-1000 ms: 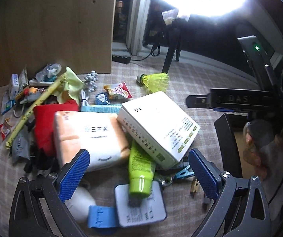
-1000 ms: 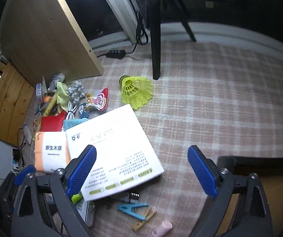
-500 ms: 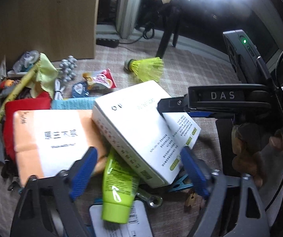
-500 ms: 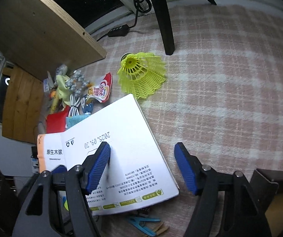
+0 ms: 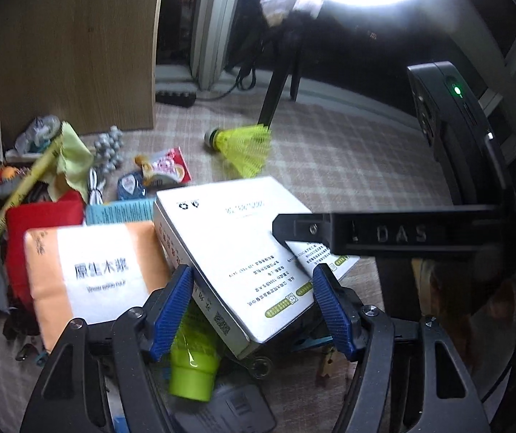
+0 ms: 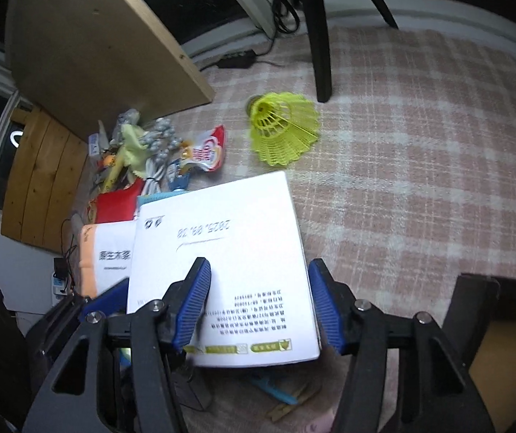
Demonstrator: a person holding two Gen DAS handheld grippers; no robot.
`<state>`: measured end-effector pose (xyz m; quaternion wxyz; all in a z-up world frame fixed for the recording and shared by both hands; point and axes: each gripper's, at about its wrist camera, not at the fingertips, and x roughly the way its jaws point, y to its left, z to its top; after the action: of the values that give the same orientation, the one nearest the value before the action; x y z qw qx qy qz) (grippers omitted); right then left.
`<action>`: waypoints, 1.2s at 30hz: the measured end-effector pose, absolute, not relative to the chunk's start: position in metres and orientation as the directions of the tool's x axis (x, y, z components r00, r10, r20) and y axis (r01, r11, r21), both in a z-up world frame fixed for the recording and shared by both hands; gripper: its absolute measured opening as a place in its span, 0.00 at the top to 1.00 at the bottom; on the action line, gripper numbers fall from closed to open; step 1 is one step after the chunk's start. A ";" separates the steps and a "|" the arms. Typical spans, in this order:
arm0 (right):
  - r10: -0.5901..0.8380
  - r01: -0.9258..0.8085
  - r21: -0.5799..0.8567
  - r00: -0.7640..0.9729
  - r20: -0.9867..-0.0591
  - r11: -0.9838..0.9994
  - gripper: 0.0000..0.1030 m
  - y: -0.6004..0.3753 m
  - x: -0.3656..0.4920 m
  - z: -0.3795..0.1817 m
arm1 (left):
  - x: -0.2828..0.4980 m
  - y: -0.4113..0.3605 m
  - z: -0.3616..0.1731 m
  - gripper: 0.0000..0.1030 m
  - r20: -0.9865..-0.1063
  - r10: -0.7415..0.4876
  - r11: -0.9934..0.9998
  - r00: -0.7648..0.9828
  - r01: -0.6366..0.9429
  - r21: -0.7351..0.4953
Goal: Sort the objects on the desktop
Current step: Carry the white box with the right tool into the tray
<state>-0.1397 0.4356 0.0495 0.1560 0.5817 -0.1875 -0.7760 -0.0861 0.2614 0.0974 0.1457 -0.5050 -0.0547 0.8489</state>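
Note:
A white box (image 5: 243, 245) with printed text lies tilted on a heap of clutter on the checked cloth. My left gripper (image 5: 250, 310) straddles its near corner. Its jaws are closing, with the blue pads close to the box's sides but not clearly pressing. In the right wrist view the same white box (image 6: 221, 252) fills the middle. My right gripper (image 6: 258, 305) is closing over the box's near edge: one pad hangs above the top face, the other stands at the right edge. The right gripper's black body (image 5: 384, 234) reaches across the box from the right.
An orange tissue pack (image 5: 92, 274) lies left of the box and a green tube (image 5: 194, 361) sticks out from under it. A yellow shuttlecock (image 6: 283, 130) lies beyond. A red pouch (image 5: 38, 216), a snack packet (image 5: 166, 169) and small items crowd the left. A wooden panel (image 5: 59, 47) stands behind.
Both grippers have come closer to the white box and their jaws have narrowed. The box now lies between both pairs of pads, and the right gripper's body has slid over it.

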 end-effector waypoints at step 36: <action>-0.081 -0.349 0.253 -0.440 -0.894 -0.902 0.46 0.647 0.041 0.108 | -0.025 0.483 0.124 0.36 -0.833 0.479 -0.750 -0.278 -0.623 -0.223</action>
<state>0.0411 0.6467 0.1082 -0.0812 0.5229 -0.2054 -0.8233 -0.0254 0.4831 0.1236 0.3462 -0.4911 0.0733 0.7960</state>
